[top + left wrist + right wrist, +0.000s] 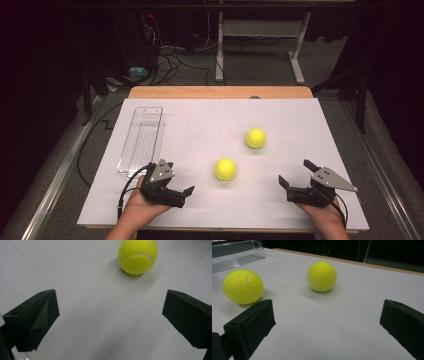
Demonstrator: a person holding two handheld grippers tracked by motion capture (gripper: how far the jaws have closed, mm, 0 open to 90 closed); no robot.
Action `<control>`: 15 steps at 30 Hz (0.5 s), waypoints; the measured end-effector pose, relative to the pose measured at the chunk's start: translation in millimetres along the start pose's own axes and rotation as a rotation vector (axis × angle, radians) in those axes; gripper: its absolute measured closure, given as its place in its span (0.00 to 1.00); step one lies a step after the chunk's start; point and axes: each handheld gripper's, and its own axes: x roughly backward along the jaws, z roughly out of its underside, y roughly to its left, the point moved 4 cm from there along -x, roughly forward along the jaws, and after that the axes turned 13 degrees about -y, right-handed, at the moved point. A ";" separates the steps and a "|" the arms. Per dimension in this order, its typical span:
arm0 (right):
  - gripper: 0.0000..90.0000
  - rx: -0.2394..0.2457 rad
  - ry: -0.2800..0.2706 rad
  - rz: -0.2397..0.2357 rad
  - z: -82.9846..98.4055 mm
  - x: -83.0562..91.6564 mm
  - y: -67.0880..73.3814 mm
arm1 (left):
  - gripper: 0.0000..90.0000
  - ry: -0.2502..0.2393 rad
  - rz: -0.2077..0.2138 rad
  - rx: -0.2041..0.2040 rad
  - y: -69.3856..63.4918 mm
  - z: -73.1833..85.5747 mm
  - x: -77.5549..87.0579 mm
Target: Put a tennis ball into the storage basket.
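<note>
Altogether two tennis balls (225,169) (255,138), one clear tray (141,140); left tool (176,189) and right tool (295,172) both gape, empty

From above we see two yellow balls, the near ball (225,169) and the far ball (255,138), apart on the white tabletop (200,125), a clear tray (141,140) at left, and our left gripper (180,180) and right gripper (294,172) with jaws spread, holding nothing.
</note>
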 end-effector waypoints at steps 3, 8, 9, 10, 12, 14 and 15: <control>0.00 0.006 -0.003 0.000 0.2 1.4 -1.3 | 0.02 0.031 0.000 -0.005 -0.8 1.4 -2.4; 0.00 0.010 -0.006 -0.003 -0.1 2.8 -0.4 | 0.02 0.091 0.007 -0.017 -3.8 4.8 -7.9; 0.00 0.012 -0.005 -0.004 -0.3 2.9 0.2 | 0.02 0.104 0.007 -0.023 -4.6 5.5 -9.2; 0.00 0.014 -0.005 -0.007 -0.4 2.7 0.7 | 0.02 0.119 0.006 -0.030 -5.1 5.9 -10.2; 0.00 0.016 -0.006 -0.013 -0.8 2.4 1.7 | 0.01 0.139 0.008 -0.030 -6.6 6.1 -12.7; 0.00 0.013 -0.008 -0.017 -1.5 2.5 2.8 | 0.01 0.166 0.020 -0.027 -8.4 5.7 -16.2; 0.00 0.011 -0.009 -0.020 -1.8 3.0 3.1 | 0.01 0.182 0.024 -0.028 -9.3 5.3 -18.4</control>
